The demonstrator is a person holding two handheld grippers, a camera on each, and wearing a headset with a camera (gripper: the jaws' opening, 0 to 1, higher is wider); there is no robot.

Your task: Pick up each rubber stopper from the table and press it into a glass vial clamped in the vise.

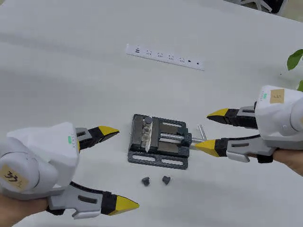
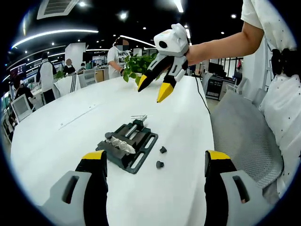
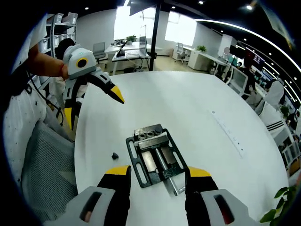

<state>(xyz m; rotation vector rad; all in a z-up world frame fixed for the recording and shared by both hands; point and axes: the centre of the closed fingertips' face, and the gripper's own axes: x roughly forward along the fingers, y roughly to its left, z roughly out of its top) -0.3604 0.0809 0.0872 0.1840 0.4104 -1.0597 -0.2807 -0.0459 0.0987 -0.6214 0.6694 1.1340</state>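
Black stoppers (image 1: pixel 145 180), two, lie unpicked on the desk (image 1: pixel 71 94) ahead of the left gripper's (image 1: pixel 128 168) wide, empty jaws; the right gripper (image 1: pixel 201 131) gapes empty too.

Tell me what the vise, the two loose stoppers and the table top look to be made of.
Dark grey bench vise: likely cast metal, matte painted; its bare threaded screw glints silver like steel. Two small dark grey stoppers: dull, no shine, consistent with rubber, though too small to be sure. White table top: smooth, faintly satin, probably laminate.
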